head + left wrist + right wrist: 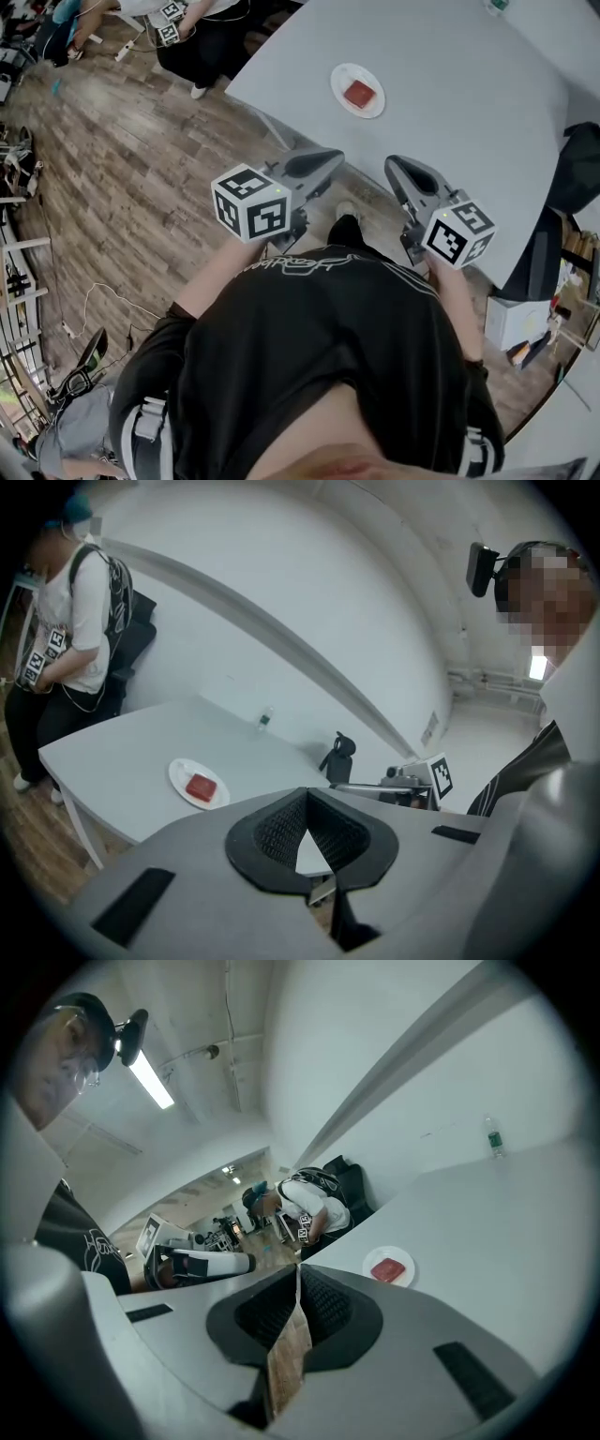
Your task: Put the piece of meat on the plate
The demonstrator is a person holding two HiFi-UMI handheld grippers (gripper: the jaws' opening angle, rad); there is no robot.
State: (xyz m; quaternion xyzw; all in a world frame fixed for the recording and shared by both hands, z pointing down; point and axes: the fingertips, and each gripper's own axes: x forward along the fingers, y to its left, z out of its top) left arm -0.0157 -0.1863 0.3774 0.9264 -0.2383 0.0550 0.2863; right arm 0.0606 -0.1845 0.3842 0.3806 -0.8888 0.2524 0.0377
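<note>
So the piece of meat [359, 94] is sitting on the white plate [339, 77], pretty much dead centre, and the plate is out on the grey counter [450, 103], not far from its near edge. Nothing is touching it.

Both grippers are pulled in close to the wearer's chest, hanging over the wooden floor [122, 187] and well clear of the counter. The left gripper [333, 159] has its fingers [272, 832] closed up, tips meeting, with only a little wedge of daylight behind them and nothing in there. Same deal for the right gripper [394, 165]: its fingers [328, 1307] are pressed together at the tips with a thin sliver of floor showing through the gap, and it's empty too. They both point roughly toward the counter.

There's also a small bottle [265, 720] on the far side of the counter, and another person [75, 621] is standing off past its far corner.
</note>
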